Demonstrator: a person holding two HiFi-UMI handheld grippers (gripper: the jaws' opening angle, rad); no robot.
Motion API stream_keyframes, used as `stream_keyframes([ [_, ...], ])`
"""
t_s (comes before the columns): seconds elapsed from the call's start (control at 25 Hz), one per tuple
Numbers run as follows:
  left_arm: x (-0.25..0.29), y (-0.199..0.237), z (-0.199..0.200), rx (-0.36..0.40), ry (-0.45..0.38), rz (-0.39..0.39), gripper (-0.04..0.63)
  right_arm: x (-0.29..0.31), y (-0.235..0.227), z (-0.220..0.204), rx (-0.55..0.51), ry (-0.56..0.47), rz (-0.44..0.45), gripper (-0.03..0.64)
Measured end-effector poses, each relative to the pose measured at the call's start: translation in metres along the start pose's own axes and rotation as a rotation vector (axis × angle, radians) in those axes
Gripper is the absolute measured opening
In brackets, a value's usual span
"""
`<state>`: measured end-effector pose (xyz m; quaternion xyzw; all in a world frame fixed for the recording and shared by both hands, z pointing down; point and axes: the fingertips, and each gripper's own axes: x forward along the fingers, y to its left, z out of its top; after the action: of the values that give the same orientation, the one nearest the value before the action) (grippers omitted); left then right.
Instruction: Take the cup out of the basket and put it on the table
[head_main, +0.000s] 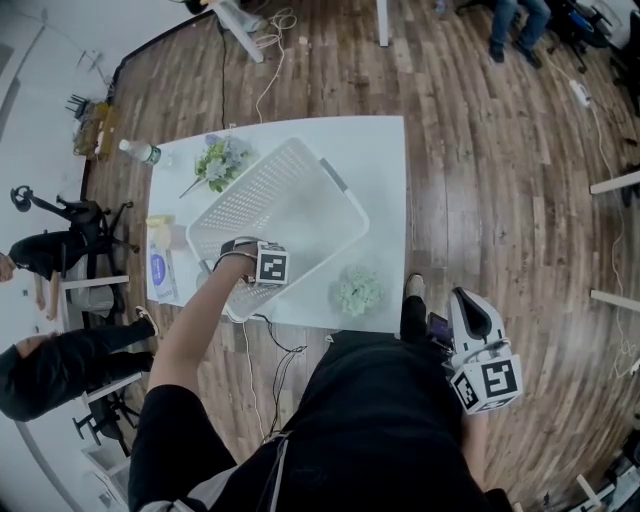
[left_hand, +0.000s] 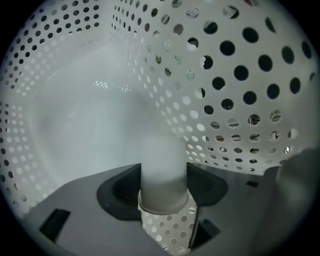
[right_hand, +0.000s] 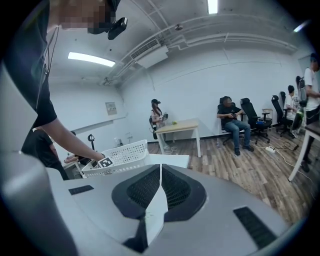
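Cup (left_hand: 162, 157) held by L gripper (left_hand: 163, 176), inside basket (left_hand: 235, 107).

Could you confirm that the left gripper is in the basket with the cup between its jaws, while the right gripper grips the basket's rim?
Not quite: the right gripper view shows the right gripper shut on nothing, away from the basket. The left gripper is indeed in the basket, the cup between its jaws.

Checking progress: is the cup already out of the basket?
No, the cup lies inside the basket, between the jaws of the left gripper.
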<state>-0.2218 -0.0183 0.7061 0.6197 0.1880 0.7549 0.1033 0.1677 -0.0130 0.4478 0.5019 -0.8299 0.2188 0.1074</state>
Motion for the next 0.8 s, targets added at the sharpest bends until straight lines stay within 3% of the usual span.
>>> stream_keyframes([
  [0.12,-0.021,-0.006,0.010,-0.080,-0.092,-0.011,0.270,0.004,0.002,0.002,-0.009,-0.004,0.021,0.026],
  [0.24,-0.059,0.026,0.021,-0.133,-0.222,0.175,0.264,0.008,0.004,0.005,-0.021,-0.008,0.048,0.026],
  [0.48,-0.152,0.047,0.021,-0.302,-0.494,0.452,0.261,0.015,0.009,0.011,-0.051,-0.014,0.120,0.026],
  [0.68,-0.233,0.036,0.016,-0.431,-0.747,0.646,0.259,0.021,0.014,0.016,-0.073,-0.019,0.194,0.026],
  [0.8,-0.273,0.018,0.021,-0.463,-0.896,0.749,0.256,0.026,0.017,0.019,-0.088,-0.023,0.242,0.026],
])
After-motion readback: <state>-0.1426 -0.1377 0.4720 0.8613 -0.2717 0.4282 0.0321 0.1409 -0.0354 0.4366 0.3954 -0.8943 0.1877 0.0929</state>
